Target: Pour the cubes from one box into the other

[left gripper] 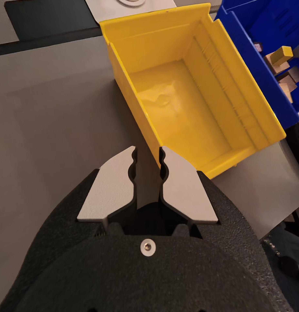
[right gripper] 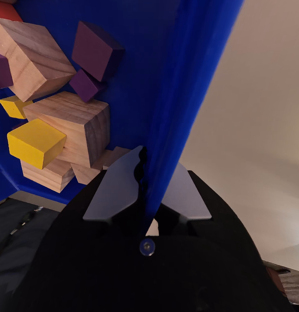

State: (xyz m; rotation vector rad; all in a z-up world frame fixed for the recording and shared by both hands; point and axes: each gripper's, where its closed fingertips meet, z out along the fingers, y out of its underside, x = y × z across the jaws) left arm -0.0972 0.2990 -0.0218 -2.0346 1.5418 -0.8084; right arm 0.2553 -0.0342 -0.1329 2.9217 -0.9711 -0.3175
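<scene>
The yellow box (left gripper: 153,42) stands empty on the grey table, open side up. My left gripper (left gripper: 148,148) is open and empty, its fingers at the box's near left corner, the right finger over the wall's edge. The blue box (left gripper: 246,50) is at the right beside the yellow one, tilted, with cubes (left gripper: 280,55) inside. My right gripper (right gripper: 155,157) is shut on the blue box's wall (right gripper: 170,84). Inside it lie several cubes: plain wooden ones (right gripper: 32,55), yellow ones (right gripper: 35,141), purple ones (right gripper: 94,49) and a red one (right gripper: 3,13).
The grey table (left gripper: 44,118) stretches left of the yellow box. A dark recessed panel (left gripper: 49,18) lies at the far left. A white round object (left gripper: 130,1) is at the far edge. The table's edge (left gripper: 263,185) runs at the right, dark things below it.
</scene>
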